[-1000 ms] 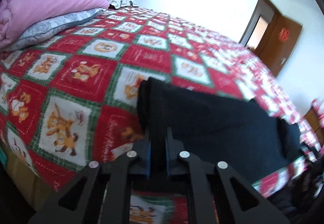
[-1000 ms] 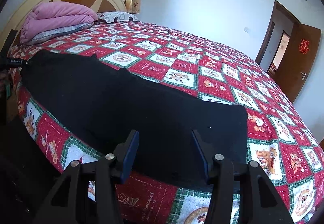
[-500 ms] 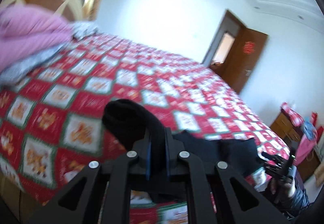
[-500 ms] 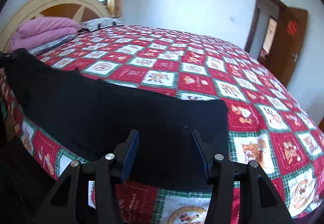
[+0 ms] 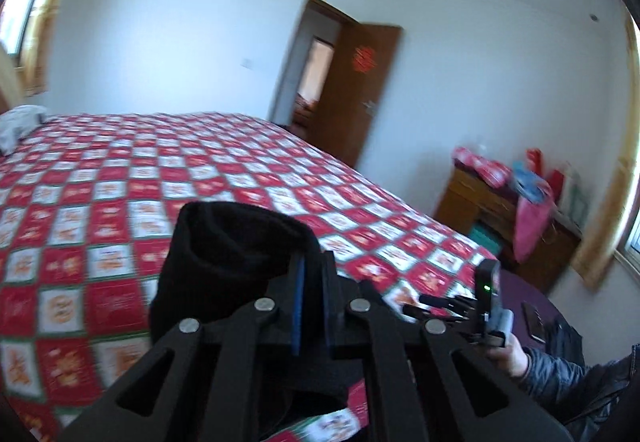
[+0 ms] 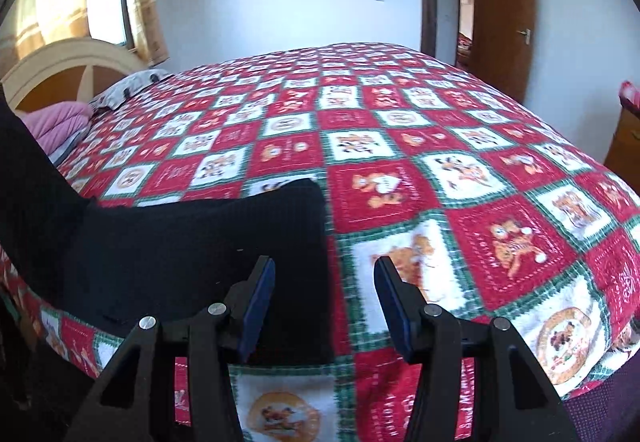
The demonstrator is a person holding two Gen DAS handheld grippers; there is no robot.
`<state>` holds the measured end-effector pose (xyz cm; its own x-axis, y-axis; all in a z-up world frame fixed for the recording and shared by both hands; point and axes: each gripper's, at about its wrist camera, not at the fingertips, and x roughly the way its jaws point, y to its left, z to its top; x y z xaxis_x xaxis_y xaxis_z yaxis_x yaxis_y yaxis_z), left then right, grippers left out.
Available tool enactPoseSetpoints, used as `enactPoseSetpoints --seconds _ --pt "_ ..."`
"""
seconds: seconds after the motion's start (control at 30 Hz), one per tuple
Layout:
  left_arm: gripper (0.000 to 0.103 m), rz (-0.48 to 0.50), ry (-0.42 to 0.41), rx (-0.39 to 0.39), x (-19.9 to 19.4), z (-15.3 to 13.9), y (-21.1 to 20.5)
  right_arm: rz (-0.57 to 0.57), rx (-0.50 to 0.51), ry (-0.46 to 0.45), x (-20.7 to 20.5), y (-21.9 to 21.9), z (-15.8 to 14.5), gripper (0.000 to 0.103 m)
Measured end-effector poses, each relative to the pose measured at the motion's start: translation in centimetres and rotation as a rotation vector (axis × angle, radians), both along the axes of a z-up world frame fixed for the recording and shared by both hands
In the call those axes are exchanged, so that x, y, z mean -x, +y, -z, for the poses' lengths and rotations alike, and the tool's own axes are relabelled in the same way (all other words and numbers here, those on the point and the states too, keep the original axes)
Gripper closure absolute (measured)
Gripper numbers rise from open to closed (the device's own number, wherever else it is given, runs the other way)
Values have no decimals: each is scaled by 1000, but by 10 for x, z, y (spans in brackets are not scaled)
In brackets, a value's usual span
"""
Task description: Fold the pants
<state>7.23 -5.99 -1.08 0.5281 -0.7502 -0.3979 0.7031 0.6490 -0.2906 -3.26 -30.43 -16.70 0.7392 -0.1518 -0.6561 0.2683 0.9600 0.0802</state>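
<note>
The left gripper (image 5: pixel 311 274) is clamped on a bunched end of the black knit pants (image 6: pixel 192 242), lifted above the red, white and green patchwork bed quilt (image 6: pixel 460 170). The rest of the pants lies flat along the quilt's near edge. The right gripper (image 6: pixel 325 300) hovers wide apart, holding nothing, over the pants' end.

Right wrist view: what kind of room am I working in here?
A home bedroom, most likely: a large bed under a red patchwork quilt, a curved wooden headboard with a pink duvet beside it, and a brown door standing open.
</note>
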Motion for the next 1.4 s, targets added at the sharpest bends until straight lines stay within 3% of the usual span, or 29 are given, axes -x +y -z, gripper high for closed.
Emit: enactPoseSetpoints --seconds 0.27,0.43,0.63,0.73,0.8,0.87,0.9,0.97,1.03,1.13,1.2,1.3,1.37,1.4 --pt "95 180 45 -125 -8 29 -111 73 -73 -25 4 -31 2 50" --pt "95 243 113 -237 -12 74 -168 113 -122 -32 4 -46 9 49" --pt "92 292 240 -286 -9 126 -209 122 -123 -29 2 -48 15 49" --pt "76 292 207 -262 2 119 -200 138 -101 -45 5 -50 14 49" --pt "56 285 157 -203 8 104 -179 146 -104 -68 8 -51 11 49" --pt "25 232 70 -160 18 88 -154 135 -119 -108 11 -50 6 49" --pt "18 199 37 -146 22 82 -138 112 -124 -147 15 -46 0 49" --pt "14 131 3 -132 24 75 -110 58 -110 -193 17 -34 -12 49" --pt "9 59 -21 -135 25 76 -85 -38 -101 -218 14 -14 -24 40" --pt "1 -85 -68 -199 20 91 -56 -139 -110 -178 2 15 -23 34" --pt "1 -145 -50 -234 11 107 -47 -174 -88 -131 -9 32 -17 34" --pt "1 -203 38 -222 -5 128 -31 -188 -57 -38 -28 48 -2 35" --pt "1 -209 102 -190 -15 140 -25 -188 -51 15 -32 50 8 55" --pt "1 -213 116 -186 -17 145 -25 -183 -34 50 -34 51 15 75"
